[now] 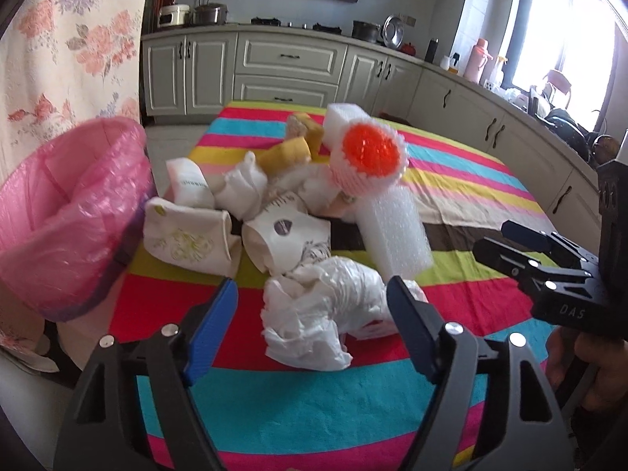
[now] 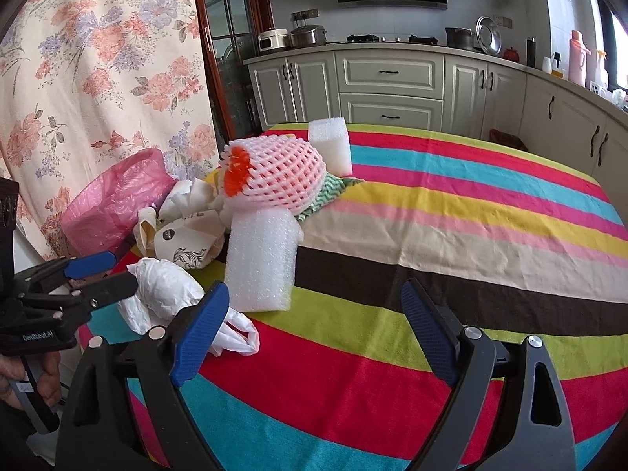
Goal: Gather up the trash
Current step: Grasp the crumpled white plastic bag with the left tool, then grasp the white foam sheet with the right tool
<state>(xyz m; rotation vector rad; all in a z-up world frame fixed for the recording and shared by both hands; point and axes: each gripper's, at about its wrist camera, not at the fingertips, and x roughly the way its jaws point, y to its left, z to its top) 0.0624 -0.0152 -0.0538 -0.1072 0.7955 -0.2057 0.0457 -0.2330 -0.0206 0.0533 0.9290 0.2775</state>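
Observation:
A pile of trash lies on the striped tablecloth: a crumpled white plastic bag (image 1: 322, 306), crushed paper cups (image 1: 290, 239), a white foam block (image 1: 394, 231) and a pink foam net around something orange (image 1: 371, 155). My left gripper (image 1: 314, 306) is open, its jaws on either side of the plastic bag. My right gripper (image 2: 314, 325) is open and empty above the cloth, right of the foam block (image 2: 261, 259); the plastic bag (image 2: 165, 294) lies to its left. A bin lined with a pink bag (image 1: 66, 212) stands at the table's left edge.
The striped cloth (image 2: 451, 235) stretches to the right of the pile. A second foam block (image 2: 329, 145) stands at the far side. Kitchen cabinets (image 2: 388, 86) run behind and along the right. A floral curtain (image 2: 98, 78) hangs on the left.

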